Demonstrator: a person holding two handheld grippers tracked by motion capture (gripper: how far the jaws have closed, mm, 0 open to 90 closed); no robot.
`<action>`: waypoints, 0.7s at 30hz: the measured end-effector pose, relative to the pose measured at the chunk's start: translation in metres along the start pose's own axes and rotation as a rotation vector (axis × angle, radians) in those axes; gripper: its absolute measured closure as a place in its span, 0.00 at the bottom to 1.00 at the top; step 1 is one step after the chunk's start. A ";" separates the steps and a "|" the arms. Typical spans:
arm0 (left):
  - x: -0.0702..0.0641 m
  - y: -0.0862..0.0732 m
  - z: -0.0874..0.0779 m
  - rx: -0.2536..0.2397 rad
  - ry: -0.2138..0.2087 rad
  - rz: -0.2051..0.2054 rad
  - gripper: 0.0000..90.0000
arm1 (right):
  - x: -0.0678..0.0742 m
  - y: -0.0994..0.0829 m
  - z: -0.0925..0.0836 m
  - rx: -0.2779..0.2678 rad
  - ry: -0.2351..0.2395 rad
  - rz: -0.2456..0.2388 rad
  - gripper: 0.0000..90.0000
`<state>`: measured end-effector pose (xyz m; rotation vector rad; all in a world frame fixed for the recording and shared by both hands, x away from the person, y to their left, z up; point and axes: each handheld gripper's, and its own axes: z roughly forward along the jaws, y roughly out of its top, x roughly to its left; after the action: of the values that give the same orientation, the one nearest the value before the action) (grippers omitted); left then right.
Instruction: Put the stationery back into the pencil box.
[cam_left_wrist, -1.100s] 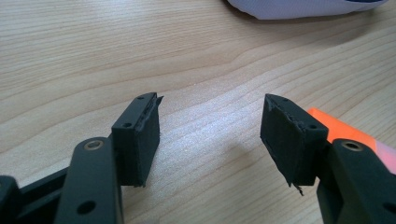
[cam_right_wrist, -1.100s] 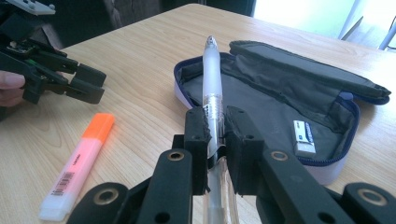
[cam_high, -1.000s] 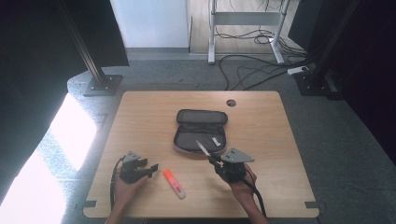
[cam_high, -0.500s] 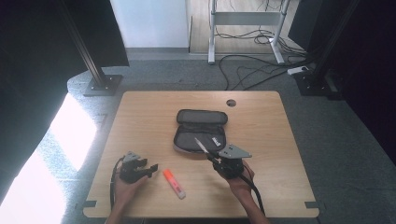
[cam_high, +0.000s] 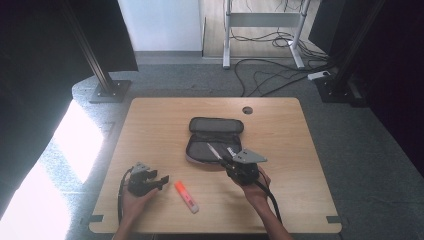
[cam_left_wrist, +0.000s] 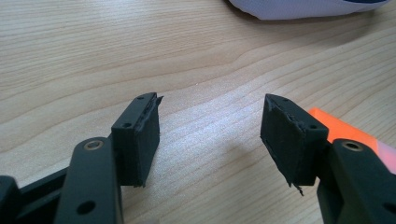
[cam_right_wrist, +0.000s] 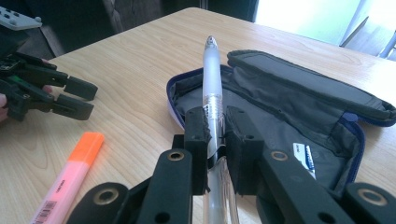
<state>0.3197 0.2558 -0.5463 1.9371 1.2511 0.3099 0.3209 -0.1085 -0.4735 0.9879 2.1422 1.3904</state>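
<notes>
- Pen (cam_right_wrist: 212, 93), clear and silvery, sits pinched between the two black jaws of the right gripper (cam_right_wrist: 215, 135), its tip pointing out over the open pencil case (cam_right_wrist: 299, 98).
- Pencil case lies unzipped near the middle of the wooden table (cam_high: 150, 125), its dark lining showing.
- Right gripper is seen from above at the near edge of the case, held in the person's right hand (cam_high: 252, 187).
- Left gripper (cam_left_wrist: 210, 126) rests low over the table with its jaws spread apart and nothing between them.
- Orange highlighter (cam_high: 186, 196) lies flat on the table between the two grippers.
</notes>
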 end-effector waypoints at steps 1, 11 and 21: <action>0.000 0.000 0.000 0.000 0.000 0.000 0.42 | -0.001 0.000 0.000 0.000 -0.004 0.000 0.88; 0.000 0.000 0.000 -0.001 -0.001 -0.001 0.42 | -0.008 0.005 0.007 0.011 -0.012 -0.002 0.88; 0.001 0.000 0.000 0.001 -0.002 -0.001 0.42 | -0.013 0.007 0.016 0.029 -0.008 -0.008 0.88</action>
<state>0.3200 0.2570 -0.5462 1.9367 1.2514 0.3065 0.3425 -0.1064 -0.4751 0.9929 2.1643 1.3527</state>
